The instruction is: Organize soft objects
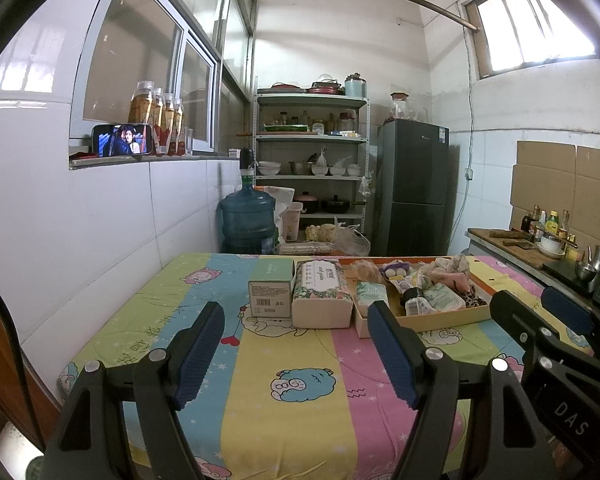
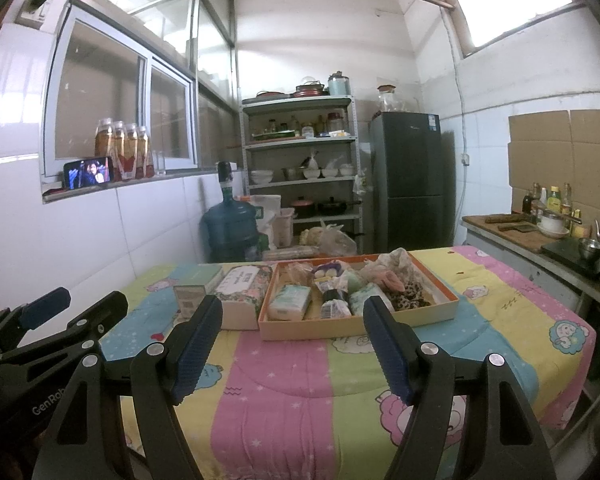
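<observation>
From the left wrist, the barcoded end of a green box (image 1: 271,294) and the flowered tissue pack (image 1: 320,294) beside it are seen plainly, while the orange tray (image 1: 444,318) is cut off by the near fingers. From the right wrist the whole tray (image 2: 356,326) is laid open: a pale tissue packet (image 2: 290,302), a dark-capped tube (image 2: 334,300), a pink soft item (image 2: 394,280) and a leopard-print cloth (image 2: 414,300) are heaped inside. All of it is set on the striped cartoon sheet (image 1: 292,420). The left gripper (image 1: 296,354) and the right gripper (image 2: 294,354) are held side by side above the near sheet, tipped slightly downward, jaws spread wide with nothing between them
</observation>
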Demonstrator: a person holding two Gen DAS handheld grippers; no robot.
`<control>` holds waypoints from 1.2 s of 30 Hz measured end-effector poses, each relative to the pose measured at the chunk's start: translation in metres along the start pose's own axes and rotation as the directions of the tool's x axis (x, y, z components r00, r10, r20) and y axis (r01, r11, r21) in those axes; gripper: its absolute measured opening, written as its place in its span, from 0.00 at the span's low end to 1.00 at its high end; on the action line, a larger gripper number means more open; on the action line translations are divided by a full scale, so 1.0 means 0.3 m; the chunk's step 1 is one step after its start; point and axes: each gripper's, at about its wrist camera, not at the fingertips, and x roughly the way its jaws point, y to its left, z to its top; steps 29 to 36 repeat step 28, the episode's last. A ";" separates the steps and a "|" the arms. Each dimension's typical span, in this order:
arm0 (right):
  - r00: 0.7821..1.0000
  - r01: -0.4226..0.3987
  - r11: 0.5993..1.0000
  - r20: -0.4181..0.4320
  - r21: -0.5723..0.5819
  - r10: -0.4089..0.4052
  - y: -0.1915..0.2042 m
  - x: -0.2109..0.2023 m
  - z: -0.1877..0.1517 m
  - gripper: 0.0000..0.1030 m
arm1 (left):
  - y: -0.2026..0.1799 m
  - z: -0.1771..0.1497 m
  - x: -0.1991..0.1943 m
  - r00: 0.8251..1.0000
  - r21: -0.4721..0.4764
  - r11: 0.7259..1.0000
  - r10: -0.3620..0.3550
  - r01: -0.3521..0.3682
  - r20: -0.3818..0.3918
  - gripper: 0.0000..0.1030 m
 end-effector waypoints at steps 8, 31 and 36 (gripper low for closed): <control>1.000 0.000 1.000 0.001 0.000 0.000 0.002 -0.001 0.000 0.73 | 0.001 0.001 -0.002 1.000 0.000 1.000 0.001 -0.001 0.001 0.72; 1.000 -0.001 1.000 0.000 0.000 0.001 0.005 -0.003 0.005 0.73 | 0.028 -0.001 0.002 1.000 -0.032 0.999 0.003 -0.002 0.012 0.72; 1.000 -0.001 1.000 0.000 0.000 0.001 0.005 -0.003 0.005 0.73 | 0.028 -0.001 0.002 1.000 -0.032 0.999 0.003 -0.002 0.012 0.72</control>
